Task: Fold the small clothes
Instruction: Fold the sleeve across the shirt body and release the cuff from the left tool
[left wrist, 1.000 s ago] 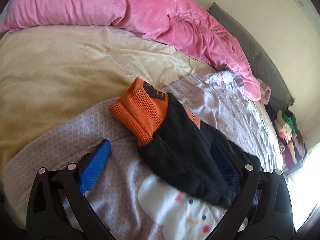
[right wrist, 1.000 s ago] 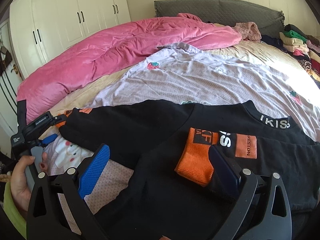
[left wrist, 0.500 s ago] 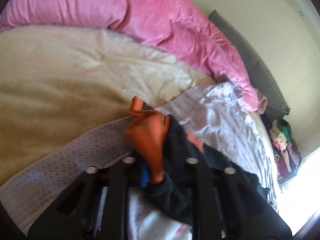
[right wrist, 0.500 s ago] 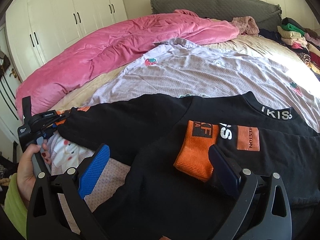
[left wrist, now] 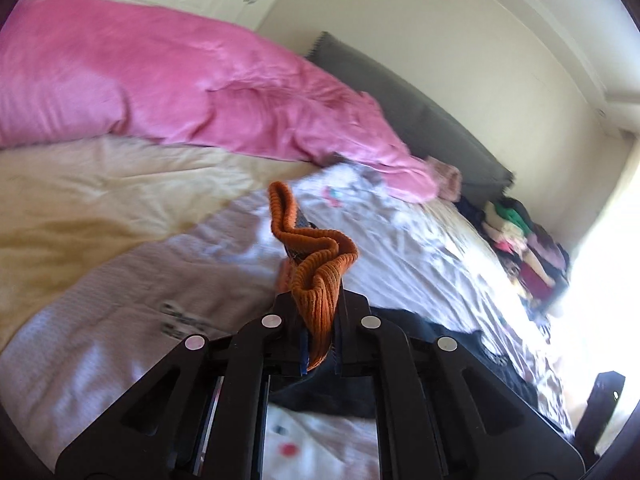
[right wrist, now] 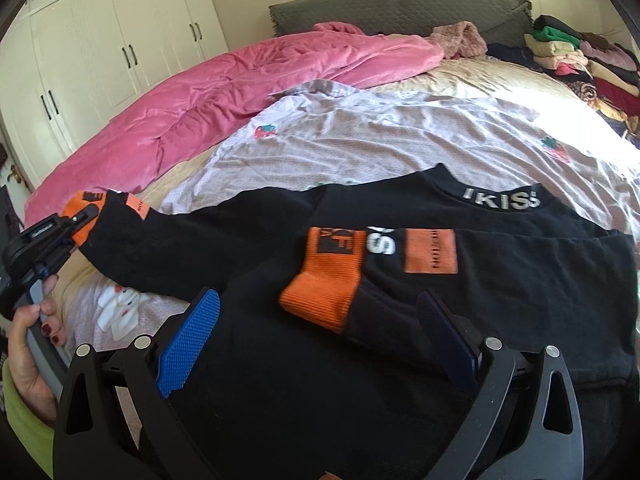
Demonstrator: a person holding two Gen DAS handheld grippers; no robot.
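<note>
A black sweater (right wrist: pixel 248 248) with orange cuffs lies spread on the bed, its collar lettered at the far side. My left gripper (left wrist: pixel 320 320) is shut on one orange cuff (left wrist: pixel 316 272), which bunches up above the fingers and is lifted off the sheet. In the right wrist view that left gripper (right wrist: pixel 80 216) holds the stretched-out sleeve at the far left, in a person's hand (right wrist: pixel 36 344). My right gripper (right wrist: pixel 316 296) hangs open just above the sweater's front. The other sleeve is folded across the chest, and its orange cuff (right wrist: pixel 324 284) lies between the blue fingers (right wrist: pixel 192 332) without touching them.
A lilac printed sheet (right wrist: pixel 400 136) lies under the sweater on a beige bedspread (left wrist: pixel 100 200). A pink duvet (right wrist: pixel 224 92) runs along the left side. Folded clothes are stacked (right wrist: pixel 580 56) at the far right by the grey headboard (right wrist: pixel 400 4). White wardrobes (right wrist: pixel 120 48) stand at the left.
My left gripper went from wide open over the orange cuff to shut on it, then rose and carried the cuff up and over the bed. My right gripper shifted a little over the sweater, still open.
</note>
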